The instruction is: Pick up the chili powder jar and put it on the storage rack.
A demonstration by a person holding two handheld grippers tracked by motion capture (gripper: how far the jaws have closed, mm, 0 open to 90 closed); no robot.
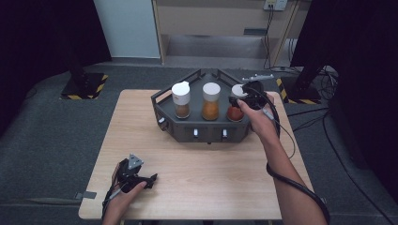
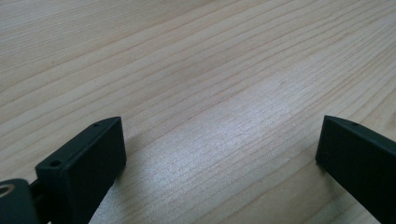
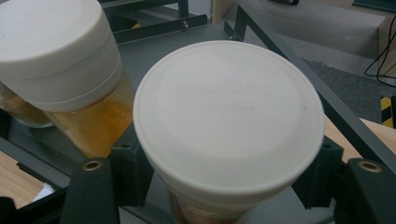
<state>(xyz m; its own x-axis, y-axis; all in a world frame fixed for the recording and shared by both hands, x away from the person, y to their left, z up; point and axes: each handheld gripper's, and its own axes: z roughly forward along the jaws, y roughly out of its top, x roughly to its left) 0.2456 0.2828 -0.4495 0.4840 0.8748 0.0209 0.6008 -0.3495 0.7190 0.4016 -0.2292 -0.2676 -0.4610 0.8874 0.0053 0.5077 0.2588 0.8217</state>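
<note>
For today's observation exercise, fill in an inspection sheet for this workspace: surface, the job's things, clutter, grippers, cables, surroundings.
Surface: light wooden table, bare in front.
Job's things: dark rack holding three white-lidded jars: brown jar, orange jar, red jar.
Clutter: nothing seen.
Grippers: left gripper open, low over bare wood; right gripper with jaws either side of the red jar; contact unclear.
Cables: black cable along the right forearm; more on the floor.
Surroundings: grey floor, striped stand bases, dark curtains.

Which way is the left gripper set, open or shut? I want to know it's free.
Open. In the left gripper view its two black jaws of the left gripper stand wide apart, with bare wooden table between them.
</note>
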